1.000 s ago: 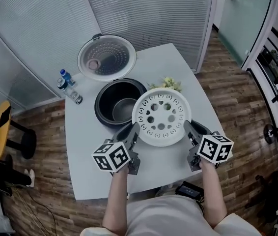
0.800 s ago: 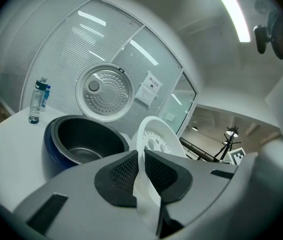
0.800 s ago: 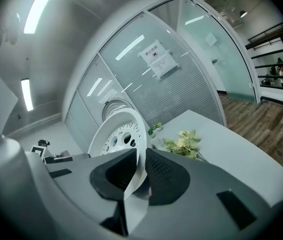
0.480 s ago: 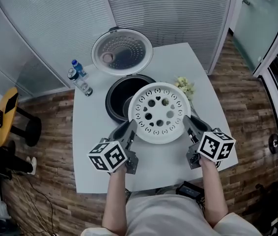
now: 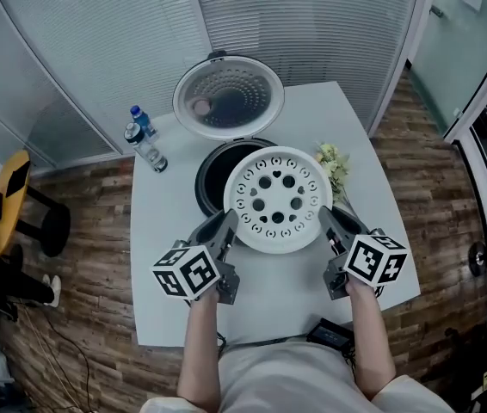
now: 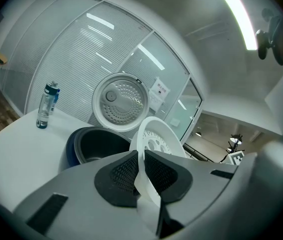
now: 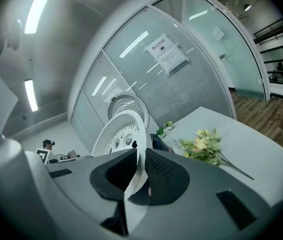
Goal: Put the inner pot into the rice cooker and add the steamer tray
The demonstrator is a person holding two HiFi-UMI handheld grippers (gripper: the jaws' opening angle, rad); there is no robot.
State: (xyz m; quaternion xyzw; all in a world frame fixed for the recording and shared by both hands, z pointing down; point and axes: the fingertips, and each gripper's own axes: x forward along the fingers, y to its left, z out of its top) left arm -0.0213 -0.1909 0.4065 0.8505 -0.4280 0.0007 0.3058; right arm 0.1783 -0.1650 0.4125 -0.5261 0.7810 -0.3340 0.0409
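steamer tray (image 5: 276, 200): airborne, now over the near-right of the open rice cooker (image 5: 210, 163), closer than a second ago | left hand-held gripper (image 5: 226, 228), right hand-held gripper (image 5: 328, 222): each pinching the tray's rim, opposite sides | inner pot (image 5: 218, 177): apparently seated | remaining: centre, lower | counter (image 5: 166, 256): beneath

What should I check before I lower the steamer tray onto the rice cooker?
1. Left gripper shut on steamer tray rim: ok.
2. Right gripper shut on opposite rim: ok.
3. Lid open: ok.
4. Tray centred over rice cooker: not ok, it covers only the near part of the opening.
5. Inner pot seated: cannot tell, the tray hides most of the opening.
6. Flowers clear of cooker: ok.
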